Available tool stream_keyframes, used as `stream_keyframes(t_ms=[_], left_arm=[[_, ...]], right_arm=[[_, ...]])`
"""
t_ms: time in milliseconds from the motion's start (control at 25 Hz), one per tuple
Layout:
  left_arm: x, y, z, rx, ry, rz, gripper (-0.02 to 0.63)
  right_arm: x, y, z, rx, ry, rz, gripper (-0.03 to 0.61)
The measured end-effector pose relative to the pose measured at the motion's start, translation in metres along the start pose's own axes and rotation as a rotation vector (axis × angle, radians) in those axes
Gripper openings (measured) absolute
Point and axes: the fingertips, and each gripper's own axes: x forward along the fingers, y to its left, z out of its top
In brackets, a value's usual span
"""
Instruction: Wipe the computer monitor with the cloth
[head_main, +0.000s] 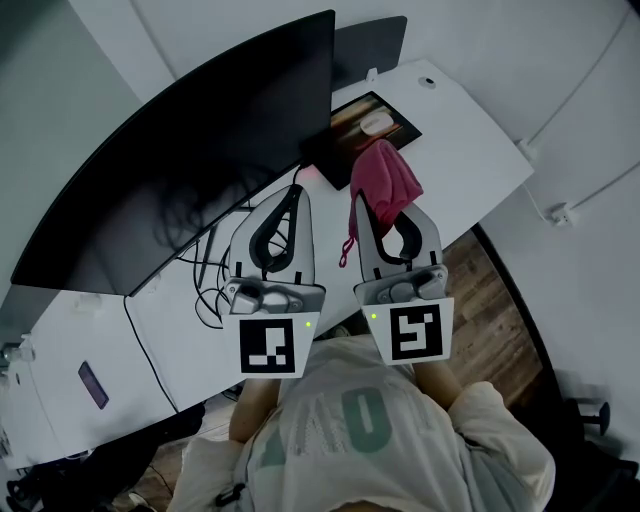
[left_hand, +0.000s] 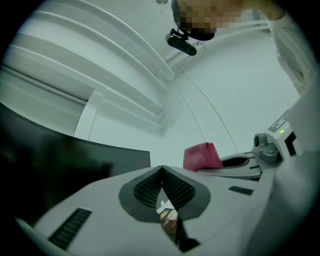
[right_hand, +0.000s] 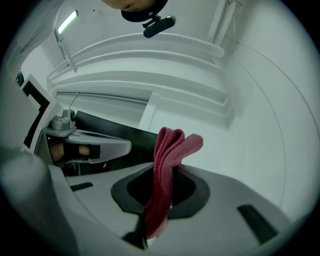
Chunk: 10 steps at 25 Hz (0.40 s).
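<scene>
On our left, the dark curved monitor (head_main: 190, 150) stands along the white desk (head_main: 470, 140), just ahead of our left gripper (head_main: 296, 192), whose jaws are pressed together on nothing. Our right gripper (head_main: 388, 205) is clamped on the pink cloth (head_main: 383, 178), which sticks up past the tips near the monitor's right end. Bare desk runs on rightward to its edge.

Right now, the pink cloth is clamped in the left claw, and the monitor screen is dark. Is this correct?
Not quite. The pink cloth is clamped in the right claw, not the left, as the right gripper view shows; the left claw is shut on nothing. The monitor screen is dark, as you wrote.
</scene>
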Motion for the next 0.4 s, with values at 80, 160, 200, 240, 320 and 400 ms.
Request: stream_keyframes(t_ms=[80, 160, 200, 240, 320, 400], left_arm=[[-0.003, -0.002, 0.001, 0.001, 0.000, 0.000, 0.014], [-0.007, -0.003, 0.002, 0.000, 0.002, 0.001, 0.014], [-0.008, -0.004, 0.003, 0.001, 0.001, 0.001, 0.014], [-0.010, -0.004, 0.003, 0.003, 0.000, 0.000, 0.014], [-0.012, -0.007, 0.004, 0.006, -0.002, -0.003, 0.014], [-0.015, -0.009, 0.004, 0.004, 0.001, -0.004, 0.014]], right_arm=[[-0.003, 0.001, 0.001, -0.002, 0.006, 0.000, 0.055], [-0.006, 0.003, 0.003, -0.008, 0.002, -0.002, 0.055], [-0.008, 0.004, 0.003, -0.010, 0.000, -0.003, 0.055], [-0.009, 0.004, 0.004, -0.011, -0.001, -0.004, 0.055], [-0.012, 0.006, 0.005, -0.011, -0.002, -0.004, 0.055], [-0.014, 0.007, 0.006, -0.011, -0.003, -0.004, 0.055]])
